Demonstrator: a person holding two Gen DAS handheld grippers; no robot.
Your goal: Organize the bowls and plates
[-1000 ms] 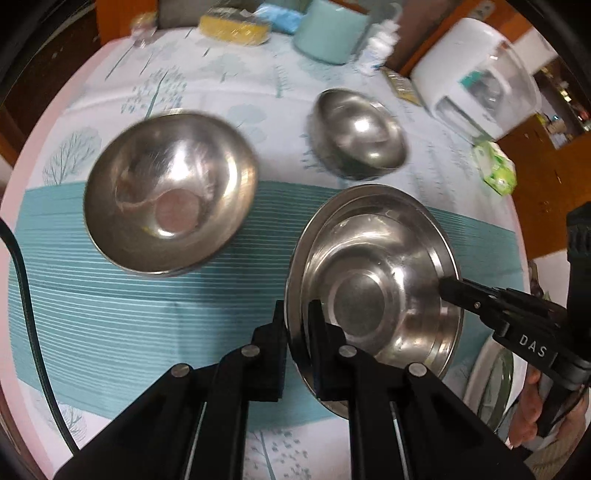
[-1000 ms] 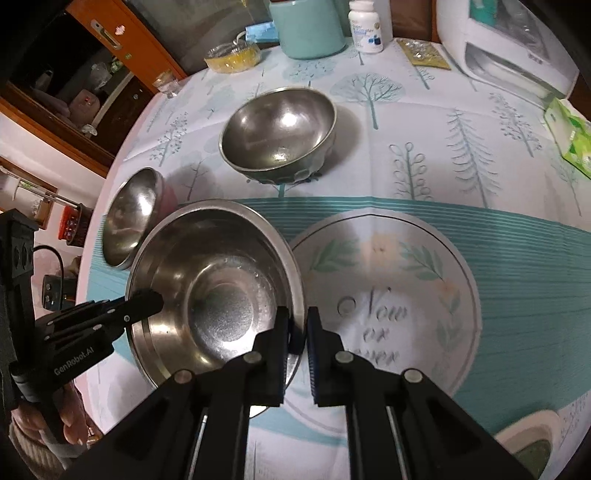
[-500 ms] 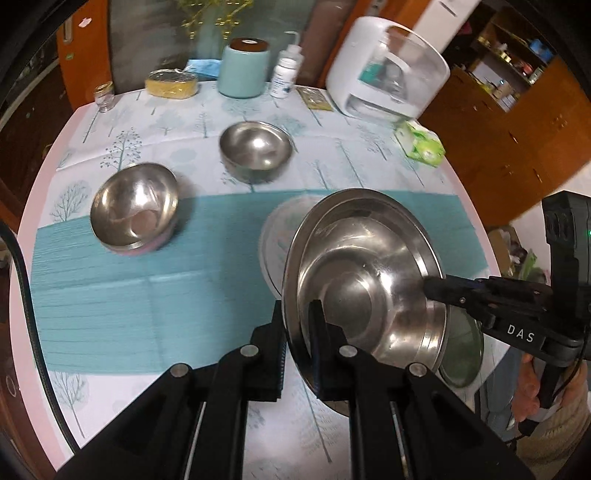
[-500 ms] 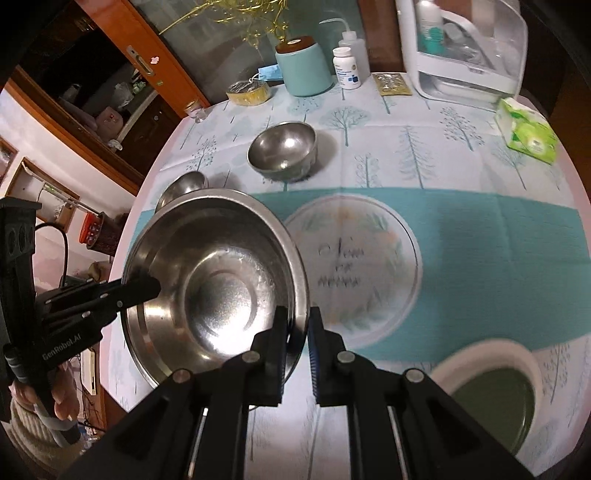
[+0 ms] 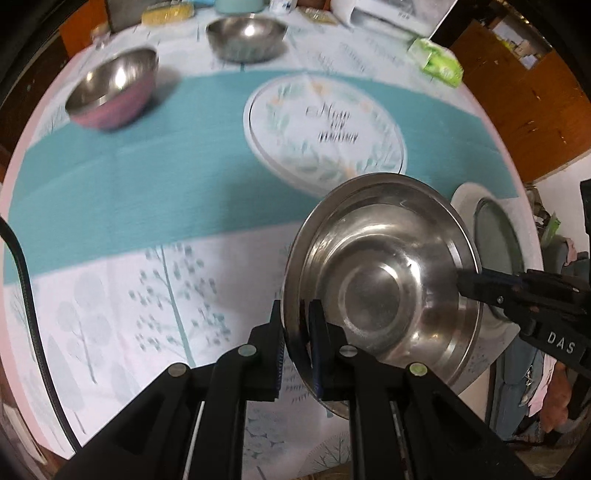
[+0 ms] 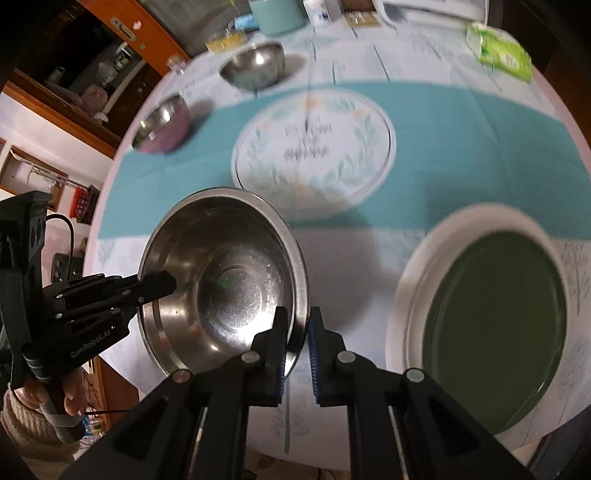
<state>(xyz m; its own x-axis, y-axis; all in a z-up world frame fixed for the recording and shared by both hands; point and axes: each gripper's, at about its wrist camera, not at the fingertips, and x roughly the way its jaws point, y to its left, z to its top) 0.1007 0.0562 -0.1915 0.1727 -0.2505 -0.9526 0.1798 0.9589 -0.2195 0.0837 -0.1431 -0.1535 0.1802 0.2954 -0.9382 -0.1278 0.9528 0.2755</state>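
Observation:
A wide, shallow steel bowl [image 5: 384,288] [image 6: 221,280] hangs tilted above the near part of the table, held from two sides. My left gripper [image 5: 295,317] is shut on its left rim, and its fingertips [image 6: 162,284] show in the right wrist view. My right gripper [image 6: 297,325] is shut on the opposite rim, and its fingertips [image 5: 469,284] reach in from the right. A white-rimmed green plate [image 6: 491,332] [image 5: 495,240] lies just right of the bowl. A white printed plate [image 5: 325,125] [image 6: 314,147] lies mid-table. Further back stand a pink-sided steel bowl [image 5: 110,88] [image 6: 162,125] and a plain steel bowl [image 5: 243,35] [image 6: 255,64].
A green tissue pack [image 5: 439,66] [image 6: 498,51], a white appliance [image 5: 388,14], a teal canister [image 6: 277,14] and a yellow sponge [image 5: 166,13] line the far edge. A black cable [image 5: 22,295] hangs at the left. A hand [image 6: 55,398] grips the left tool below the table edge.
Both grippers have carried the wide bowl from the middle of the table toward its near edge. The printed plate lies uncovered behind the bowl, which hangs next to the green plate.

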